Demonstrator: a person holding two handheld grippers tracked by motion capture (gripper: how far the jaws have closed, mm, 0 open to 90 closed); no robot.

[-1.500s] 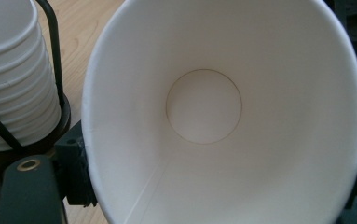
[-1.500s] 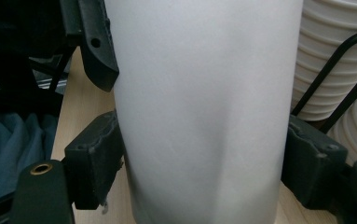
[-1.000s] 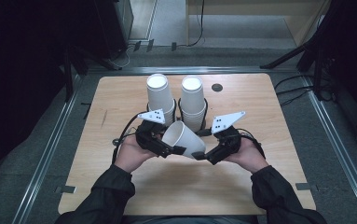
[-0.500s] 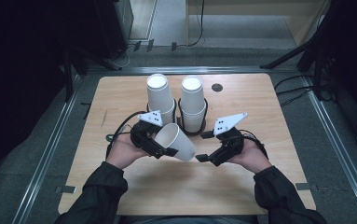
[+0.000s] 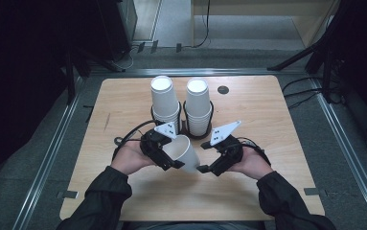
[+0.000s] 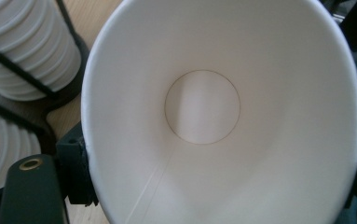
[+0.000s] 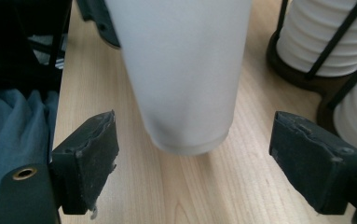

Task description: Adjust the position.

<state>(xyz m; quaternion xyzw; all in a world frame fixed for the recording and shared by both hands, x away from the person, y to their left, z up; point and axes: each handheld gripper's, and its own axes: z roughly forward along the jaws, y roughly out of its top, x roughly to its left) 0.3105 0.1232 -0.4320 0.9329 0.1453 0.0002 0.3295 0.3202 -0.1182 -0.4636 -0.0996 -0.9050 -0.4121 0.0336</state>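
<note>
Over the near half of the worktop (image 5: 123,201), we see a single white paper cup (image 5: 183,152) held on its side by the left tool (image 5: 171,160), whose jaws stand wide and clamp the cup near its rim. The cup's long axis runs roughly level across the worktop, mouth toward the left hand (image 5: 131,160) and narrow closed base toward the right tool (image 5: 205,168). From the left gripper view we look straight down the cup's inside to its round bottom (image 6: 202,106). From the right gripper view the cup (image 7: 183,70) hangs base-first toward the camera, its base a little ahead of the two pads (image 7: 90,156), which stand well apart to either side and touch nothing: the right tool is open and empty. So the cup lies directly ahead of the right tool, on the line between its jaws, and we judge that the coming move turns on this alignment, the right tool needing only to advance along the cup's axis and close on the narrow end. Behind the hands, toward the far edge at the middle of the worktop, two stacks of cups (image 5: 164,100) stand upright side by side in a black wire holder (image 5: 198,132), just beyond the left tool.
</note>
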